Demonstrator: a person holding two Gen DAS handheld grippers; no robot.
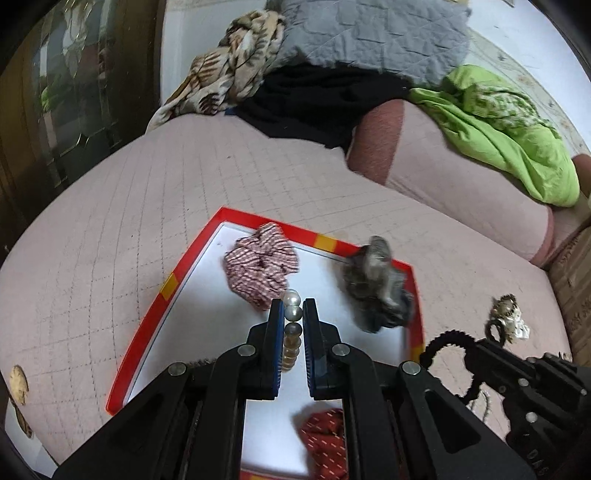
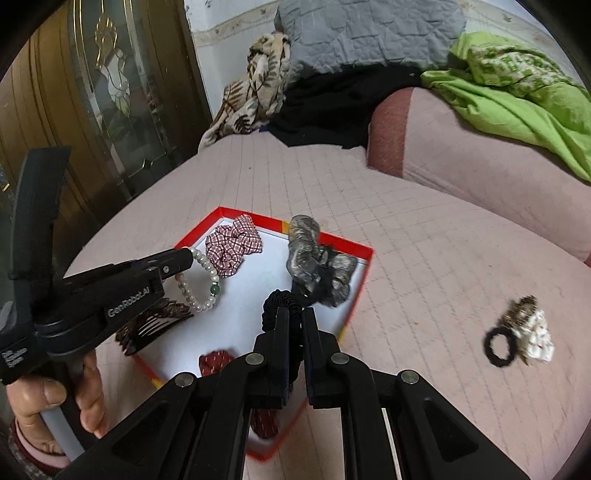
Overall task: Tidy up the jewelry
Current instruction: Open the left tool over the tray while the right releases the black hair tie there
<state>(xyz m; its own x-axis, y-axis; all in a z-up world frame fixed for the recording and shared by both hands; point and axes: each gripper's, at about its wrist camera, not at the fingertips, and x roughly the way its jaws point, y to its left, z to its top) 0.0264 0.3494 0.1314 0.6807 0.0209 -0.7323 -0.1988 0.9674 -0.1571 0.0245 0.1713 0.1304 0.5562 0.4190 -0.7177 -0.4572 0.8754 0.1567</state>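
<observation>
A red-rimmed white tray [image 1: 258, 223] [image 2: 364, 254] lies on the pink bed. My left gripper [image 1: 293, 314] [image 2: 190, 258] is shut on a pearl bracelet [image 1: 292, 306] [image 2: 201, 284], which hangs over the tray's left side. My right gripper [image 2: 294, 317] [image 1: 495, 332] is shut on a black coiled hair tie [image 2: 279, 301] [image 1: 447, 341] above the tray's near right part. In the tray lie a red checked scrunchie [image 1: 262, 266] [image 2: 232, 249], a grey-black scrunchie [image 1: 380, 284] [image 2: 317, 266], a dark red dotted scrunchie [image 1: 327, 439] [image 2: 216, 360] and a brown comb clip [image 2: 155, 321].
A black hair tie with a white and gold bow [image 2: 521, 332] [image 1: 508, 317] lies on the bed right of the tray. Blankets, a grey quilt [image 1: 373, 33] and green cloth [image 1: 498, 125] pile at the back. A wooden glass door [image 2: 110, 92] stands left.
</observation>
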